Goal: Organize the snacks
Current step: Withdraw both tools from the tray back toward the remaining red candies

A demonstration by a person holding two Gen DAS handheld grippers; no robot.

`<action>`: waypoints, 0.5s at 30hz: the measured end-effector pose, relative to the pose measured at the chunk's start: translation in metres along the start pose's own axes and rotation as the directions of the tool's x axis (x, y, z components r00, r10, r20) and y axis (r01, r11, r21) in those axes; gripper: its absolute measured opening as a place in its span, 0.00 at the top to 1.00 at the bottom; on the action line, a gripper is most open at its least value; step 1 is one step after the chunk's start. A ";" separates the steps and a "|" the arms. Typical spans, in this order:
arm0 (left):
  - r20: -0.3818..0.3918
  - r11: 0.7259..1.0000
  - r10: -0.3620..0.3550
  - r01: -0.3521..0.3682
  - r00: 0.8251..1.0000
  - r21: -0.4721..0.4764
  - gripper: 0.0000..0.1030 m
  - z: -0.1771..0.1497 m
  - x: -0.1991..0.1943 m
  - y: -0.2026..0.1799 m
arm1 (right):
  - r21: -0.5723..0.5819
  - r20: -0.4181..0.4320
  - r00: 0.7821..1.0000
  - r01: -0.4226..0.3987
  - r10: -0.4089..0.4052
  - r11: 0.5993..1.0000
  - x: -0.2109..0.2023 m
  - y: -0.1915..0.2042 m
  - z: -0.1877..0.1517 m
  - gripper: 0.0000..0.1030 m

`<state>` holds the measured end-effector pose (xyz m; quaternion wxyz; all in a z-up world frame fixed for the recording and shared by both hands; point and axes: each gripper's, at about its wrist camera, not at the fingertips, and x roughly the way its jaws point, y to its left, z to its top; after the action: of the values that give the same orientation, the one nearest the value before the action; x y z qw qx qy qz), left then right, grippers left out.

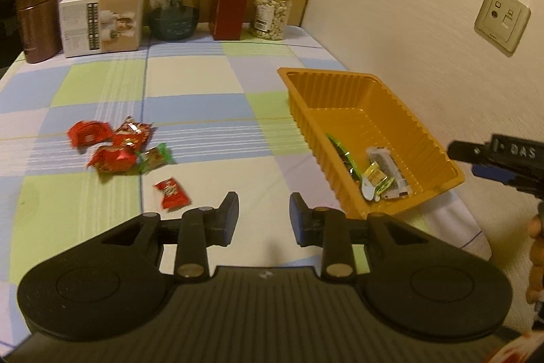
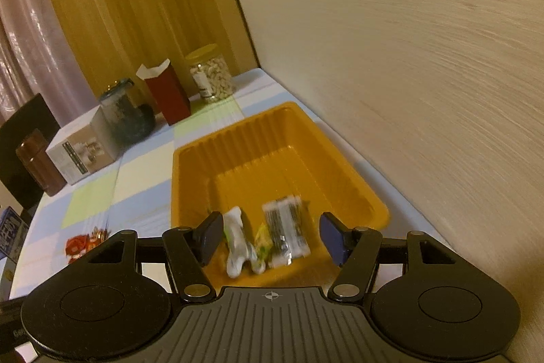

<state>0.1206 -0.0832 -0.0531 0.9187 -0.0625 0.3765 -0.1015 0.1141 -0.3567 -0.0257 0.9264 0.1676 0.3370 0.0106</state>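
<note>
An orange plastic tray stands at the table's right edge by the wall and holds several wrapped snacks. A pile of red snack packs, a green-wrapped one and a single red pack lie on the checked cloth to the left. My left gripper is open and empty, above the cloth between the red pack and the tray. My right gripper is open and empty above the tray's near end, over the snacks. It shows at the right edge of the left wrist view.
Along the table's far edge stand a brown flask, a white box, a glass jar, a dark red carton and a jar of nuts. The wall with sockets runs close on the right.
</note>
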 end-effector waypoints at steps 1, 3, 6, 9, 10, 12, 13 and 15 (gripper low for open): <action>0.000 1.000 0.002 -0.002 1.000 -0.004 0.70 -0.002 -0.004 0.002 | -0.008 -0.001 1.000 0.007 -0.007 1.000 -0.005 0.002 -0.003 0.39; 0.004 1.000 0.006 -0.006 1.000 -0.009 0.69 -0.004 -0.014 0.005 | -0.028 0.006 1.000 0.019 -0.019 0.999 -0.016 0.008 -0.010 0.39; 0.009 1.000 0.016 -0.016 1.000 -0.011 0.69 -0.008 -0.028 0.010 | -0.051 0.009 1.000 0.021 -0.020 0.999 -0.029 0.018 -0.016 0.39; 0.016 1.000 0.024 -0.023 1.000 -0.019 0.66 -0.012 -0.042 0.015 | -0.051 0.013 1.000 0.020 -0.019 0.999 -0.043 0.025 -0.024 0.39; 0.018 0.999 0.026 -0.026 0.999 -0.022 0.65 -0.014 -0.047 0.017 | -0.051 0.012 1.000 0.017 -0.017 0.999 -0.046 0.029 -0.026 0.39; 0.020 0.999 0.032 -0.031 0.999 -0.030 0.64 -0.016 -0.055 0.022 | -0.060 0.011 1.000 0.009 -0.008 0.998 -0.053 0.035 -0.031 0.39; 0.022 0.999 0.037 -0.036 0.999 -0.031 0.63 -0.018 -0.059 0.024 | -0.068 0.010 1.000 0.003 -0.002 0.998 -0.055 0.040 -0.034 0.39; 0.025 0.998 0.045 -0.044 0.999 -0.035 0.63 -0.021 -0.067 0.029 | -0.079 0.008 1.000 -0.006 0.006 0.997 -0.060 0.046 -0.037 0.39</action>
<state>0.0635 -0.0406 -0.0278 0.9243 -0.0715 0.3677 -0.0738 0.0490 -0.3098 -0.0007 0.9336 0.1321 0.3321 0.0260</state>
